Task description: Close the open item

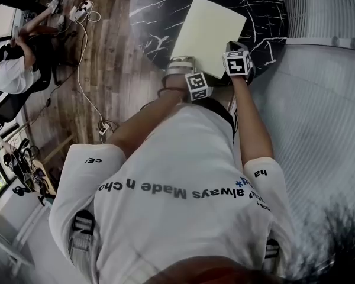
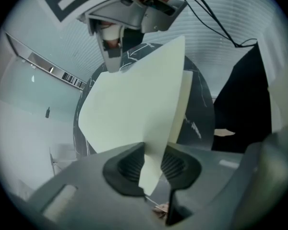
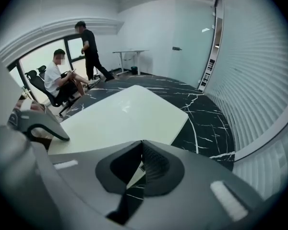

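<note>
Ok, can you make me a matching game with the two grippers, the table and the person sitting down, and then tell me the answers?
Things:
1. left gripper
2. right gripper
3. table
4. seated person

Descriptions:
A. black with white veins
B. jaws together at the tips
C. on an office chair
D. jaws clamped on the pale folder's cover

Pairs: 1-D, 2-B, 3-A, 4-C.
</note>
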